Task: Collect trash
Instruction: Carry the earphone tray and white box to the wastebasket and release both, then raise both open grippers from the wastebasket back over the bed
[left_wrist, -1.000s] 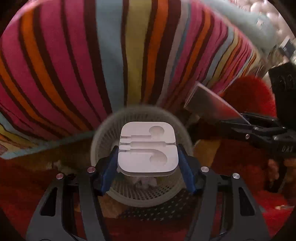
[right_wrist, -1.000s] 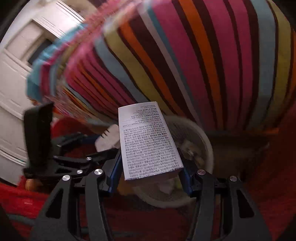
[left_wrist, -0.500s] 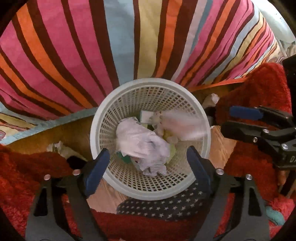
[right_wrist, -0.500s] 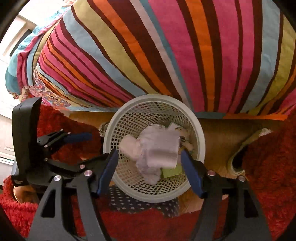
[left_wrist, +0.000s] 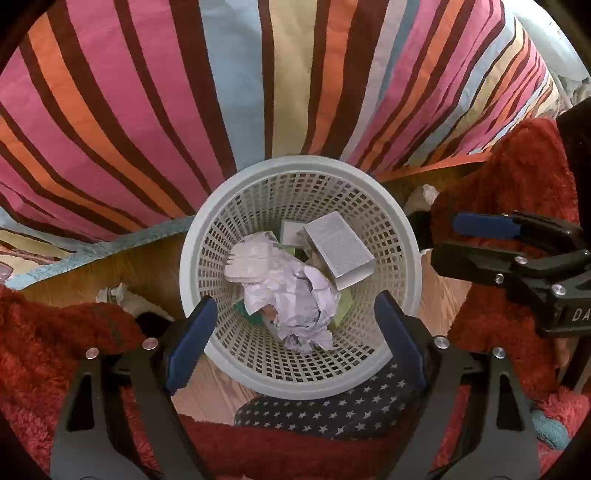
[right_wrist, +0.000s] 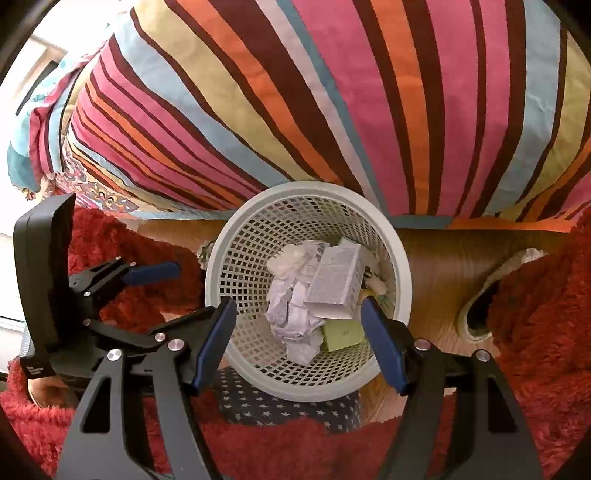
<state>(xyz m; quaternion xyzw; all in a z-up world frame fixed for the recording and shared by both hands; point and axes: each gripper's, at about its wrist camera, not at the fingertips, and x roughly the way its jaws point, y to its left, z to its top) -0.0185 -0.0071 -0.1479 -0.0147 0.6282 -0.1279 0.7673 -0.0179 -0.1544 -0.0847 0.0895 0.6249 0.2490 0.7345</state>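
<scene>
A white mesh basket (left_wrist: 192, 258) (right_wrist: 402, 273) stands on the floor against the striped bed. Inside it lie crumpled paper (left_wrist: 295, 299) (right_wrist: 291, 314), a white moulded plastic tray (left_wrist: 247, 262) (right_wrist: 291, 258), a printed grey box (left_wrist: 338, 249) (right_wrist: 338, 282) and a green box (right_wrist: 341, 334). My left gripper (left_wrist: 295, 343) (right_wrist: 177, 295) hangs open over the basket's near rim, nothing between its blue pads. My right gripper (right_wrist: 299, 343) (left_wrist: 461, 243) is open too, above the same rim from the right, and holds nothing.
A striped bedspread (left_wrist: 258, 92) fills the far side. Red shaggy rug (left_wrist: 55, 350) lies on both sides, and a star-patterned cloth (left_wrist: 325, 410) under the basket's near edge. A slipper (right_wrist: 476, 306) rests on the wooden floor (right_wrist: 436, 266) at right. Small paper scraps (left_wrist: 421, 195) lie beside the basket.
A second ago the left gripper held the white plastic tray and the right held the printed box. Both opened, and both items fell into the basket. Both grippers sank slightly.
</scene>
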